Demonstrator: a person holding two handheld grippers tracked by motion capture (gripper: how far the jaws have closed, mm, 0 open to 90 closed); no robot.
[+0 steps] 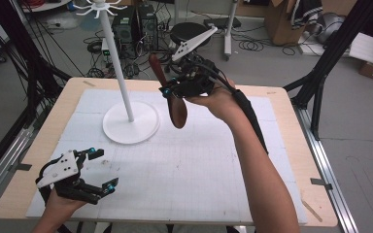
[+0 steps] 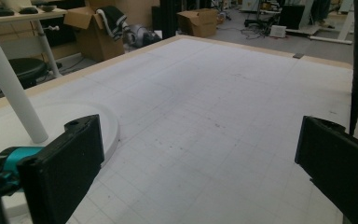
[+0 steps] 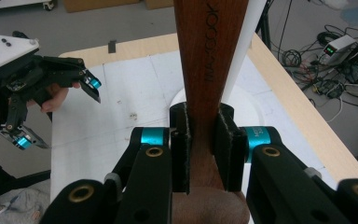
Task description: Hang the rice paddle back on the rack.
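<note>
A dark wooden spoon (image 1: pixel 177 114) hangs tilted above the table, bowl end down and handle pointing up and back. My right gripper (image 1: pixel 167 91) is shut on its handle, just right of the white stand's pole (image 1: pixel 119 63). In the right gripper view the pads (image 3: pixel 181 149) press both sides of the wooden handle (image 3: pixel 212 56), with the pole (image 3: pixel 244 46) behind it. My left gripper (image 1: pixel 104 169) rests low at the table's front left, open with nothing between its fingers. In its own view the left gripper (image 2: pixel 200 168) has its jaws wide apart over the bare mat.
The stand's round white base (image 1: pixel 131 124) sits at the back left of the gridded white mat (image 1: pixel 199 170), and hooks (image 1: pixel 99 7) crown the pole. Black tripod legs stand off both sides of the table. Boxes, cables and a stool lie on the floor beyond.
</note>
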